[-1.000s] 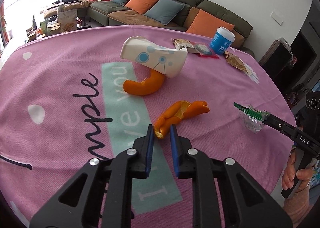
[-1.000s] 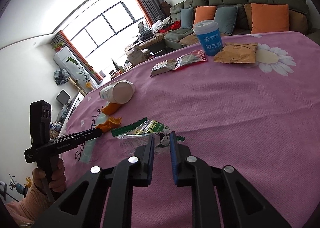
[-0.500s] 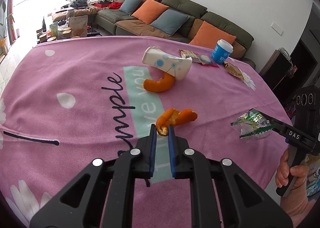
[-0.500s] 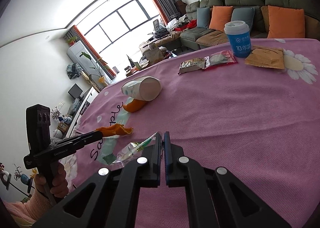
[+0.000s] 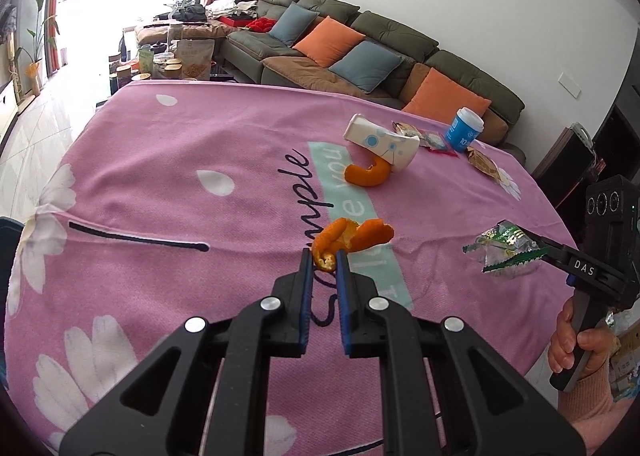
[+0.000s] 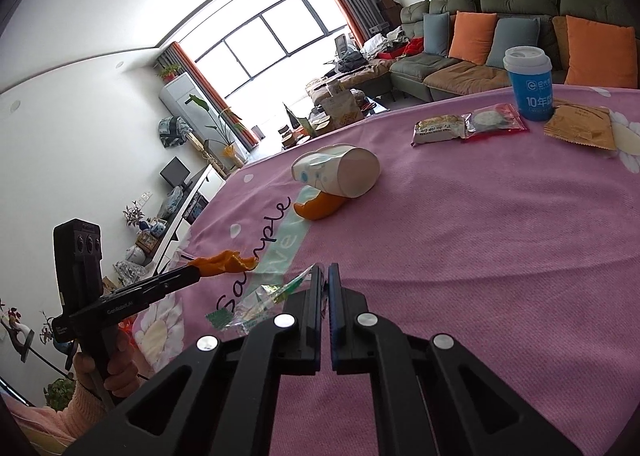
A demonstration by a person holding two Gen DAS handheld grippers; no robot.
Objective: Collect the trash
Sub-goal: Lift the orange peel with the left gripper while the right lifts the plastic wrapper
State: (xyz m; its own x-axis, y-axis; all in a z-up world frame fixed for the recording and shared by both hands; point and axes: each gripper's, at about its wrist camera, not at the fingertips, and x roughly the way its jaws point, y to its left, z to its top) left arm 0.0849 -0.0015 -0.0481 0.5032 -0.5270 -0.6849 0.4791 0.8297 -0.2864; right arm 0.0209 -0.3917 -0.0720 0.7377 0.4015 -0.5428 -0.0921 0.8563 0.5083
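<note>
Orange peel point(image 5: 352, 238) hangs clear of the pink cloth on the bench point(image 5: 200, 136), one end pinched between the blue pads of the left tongs point(image 5: 322, 262); gripping just that curled end lets the rest dangle free instead of crumpling. The right tongs point(image 6: 325, 276) are clenched on a clear-and-green wrapper point(image 6: 260, 302), which sticks out sideways from their tips, thin enough that the pads nearly meet. Both pieces are held off the bench, likely so they can be carried to a bin that is not in view. More trash waits on the cloth: a tipped paper cup point(image 5: 380, 140) resting against a second peel point(image 5: 366, 174), and snack packets point(image 6: 468, 124) beside the upright blue cup point(image 6: 528, 84) near the far edge.
</note>
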